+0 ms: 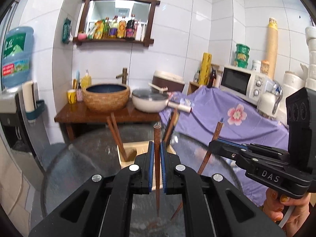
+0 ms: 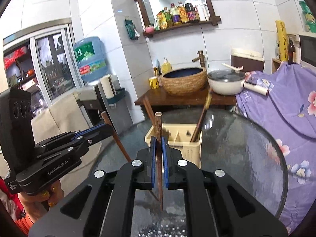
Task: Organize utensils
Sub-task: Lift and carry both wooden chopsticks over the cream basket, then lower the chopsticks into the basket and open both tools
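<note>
L gripper point(image 1: 157, 152) is clamped on one brown chopstick point(image 1: 157, 158), held near upright between the blue pads, thick end up, thin tip hanging just above the glass worktop point(image 1: 83, 162). R gripper point(image 2: 158, 146) is closed the same way on a second chopstick point(image 2: 159, 138), also near upright, tip down over the glass. In the left wrist view the R gripper shows at the right w/ its chopstick slanting; a hand point(image 1: 284, 207) w/ gold-painted nails grips its handle.

Just beyond both grippers, a cream holder point(image 2: 189, 150) w/ compartments stands on the worktop. More chopsticks point(image 2: 201, 116) lean in its right compartment; others lean at its left side in the left wrist view.

Further back: a wooden side table point(image 1: 85, 116) w/ a woven-look basin point(image 1: 106, 96), a white pan point(image 1: 148, 100) w/ glass lid, a yellow cup point(image 1: 72, 96). Right of it, a purple floral cloth point(image 1: 227, 118) and a microwave point(image 1: 243, 81). On the tiled wall, a shelf point(image 1: 118, 39) of bottles; at left, a water dispenser point(image 1: 16, 57).
</note>
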Motion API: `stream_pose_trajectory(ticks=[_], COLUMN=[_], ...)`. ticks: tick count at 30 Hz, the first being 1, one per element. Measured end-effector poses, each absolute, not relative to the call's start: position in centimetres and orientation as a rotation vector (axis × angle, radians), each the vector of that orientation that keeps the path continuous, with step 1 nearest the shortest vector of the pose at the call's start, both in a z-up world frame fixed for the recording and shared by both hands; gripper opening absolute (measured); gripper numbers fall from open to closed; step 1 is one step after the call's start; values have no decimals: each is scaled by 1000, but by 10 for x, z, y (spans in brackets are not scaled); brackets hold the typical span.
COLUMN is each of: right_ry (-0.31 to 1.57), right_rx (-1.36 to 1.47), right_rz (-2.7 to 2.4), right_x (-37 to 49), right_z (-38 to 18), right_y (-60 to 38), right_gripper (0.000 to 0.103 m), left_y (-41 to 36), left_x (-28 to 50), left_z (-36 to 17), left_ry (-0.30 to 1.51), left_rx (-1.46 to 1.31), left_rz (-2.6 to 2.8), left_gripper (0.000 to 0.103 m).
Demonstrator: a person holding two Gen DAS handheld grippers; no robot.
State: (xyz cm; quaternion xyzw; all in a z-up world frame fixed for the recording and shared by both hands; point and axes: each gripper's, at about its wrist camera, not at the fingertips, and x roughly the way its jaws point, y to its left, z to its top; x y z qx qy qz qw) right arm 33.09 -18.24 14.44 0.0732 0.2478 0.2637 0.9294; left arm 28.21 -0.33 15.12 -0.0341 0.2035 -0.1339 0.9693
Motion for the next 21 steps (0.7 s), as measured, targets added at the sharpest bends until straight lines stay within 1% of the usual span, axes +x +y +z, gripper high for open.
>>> stream_pose_trajectory(ticks=[7, 11, 15, 21], right_ry=[406, 343, 329, 374], right_rx=[184, 169, 143, 115], right_rz=[505, 456, 402, 371], right_x=[364, 380, 404, 435], right_z=[224, 257, 261, 221], right_y=[-187, -182, -172, -159], right_gripper=[7, 7, 7, 7], left_y=[8, 6, 1, 0], left_x=[318, 340, 366, 393], left_z=[227, 246, 237, 197], left_ry=[323, 302, 306, 379], left_rx=[-80, -85, -63, -76], left_rz=[-209, -179, -132, -137], left_gripper=[7, 7, 6, 6])
